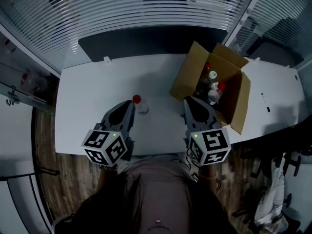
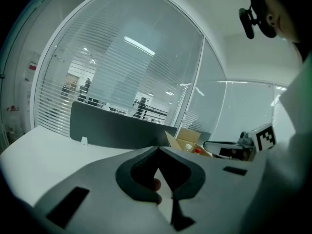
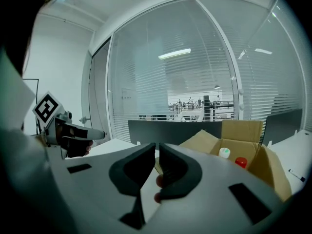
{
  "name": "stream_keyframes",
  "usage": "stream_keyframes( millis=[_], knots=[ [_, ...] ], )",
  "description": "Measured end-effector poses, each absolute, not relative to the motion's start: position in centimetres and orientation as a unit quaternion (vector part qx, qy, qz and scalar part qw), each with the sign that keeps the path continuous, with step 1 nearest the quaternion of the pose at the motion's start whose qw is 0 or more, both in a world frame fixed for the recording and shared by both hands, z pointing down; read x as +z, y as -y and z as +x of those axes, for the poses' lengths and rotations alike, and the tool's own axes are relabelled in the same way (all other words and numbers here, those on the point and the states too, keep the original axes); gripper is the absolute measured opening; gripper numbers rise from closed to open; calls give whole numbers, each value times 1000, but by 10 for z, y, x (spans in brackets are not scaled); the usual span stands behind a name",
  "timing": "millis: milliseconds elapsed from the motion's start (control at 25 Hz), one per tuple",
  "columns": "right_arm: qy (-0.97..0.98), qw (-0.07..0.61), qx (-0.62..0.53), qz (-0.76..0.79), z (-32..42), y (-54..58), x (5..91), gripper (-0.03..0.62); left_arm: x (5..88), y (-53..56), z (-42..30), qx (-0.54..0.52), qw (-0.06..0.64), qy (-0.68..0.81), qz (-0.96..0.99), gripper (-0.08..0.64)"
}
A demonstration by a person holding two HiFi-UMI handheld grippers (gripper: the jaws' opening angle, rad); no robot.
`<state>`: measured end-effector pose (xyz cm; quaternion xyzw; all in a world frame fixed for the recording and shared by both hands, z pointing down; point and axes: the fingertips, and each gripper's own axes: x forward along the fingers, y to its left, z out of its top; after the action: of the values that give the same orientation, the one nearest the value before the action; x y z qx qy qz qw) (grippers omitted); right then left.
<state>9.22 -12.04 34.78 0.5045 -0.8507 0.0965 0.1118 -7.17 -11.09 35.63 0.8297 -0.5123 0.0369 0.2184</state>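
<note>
**Both grippers clenched, nothing in either**

You're holding the left gripper (image 1: 130, 106) at lower centre-left, jaws pressed together on nothing. Its tip is sitting just beside the small red-capped bottle (image 1: 140, 105) standing mid-frame on the white table (image 1: 87, 111). Your right gripper (image 1: 191, 102) is hanging at lower centre-right, also closed up empty, near the open cardboard box (image 1: 187, 77) of bottles (image 1: 213, 87).

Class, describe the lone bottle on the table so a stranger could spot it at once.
On the white table, look left of the open cardboard box. A small clear bottle with a red cap stands there by the left gripper. Unlike the other bottles, it is outside the box.
</note>
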Motion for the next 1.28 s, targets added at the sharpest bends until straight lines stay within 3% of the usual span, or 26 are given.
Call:
stream_keyframes(
  millis=[920,1280],
  knots=[
    [768,122,105,621,216,137,353,44,369,147,23,73,234,410,879,9],
    [745,130,121,643,248,151,368,73,378,154,37,93,240,394,882,9]
  ],
)
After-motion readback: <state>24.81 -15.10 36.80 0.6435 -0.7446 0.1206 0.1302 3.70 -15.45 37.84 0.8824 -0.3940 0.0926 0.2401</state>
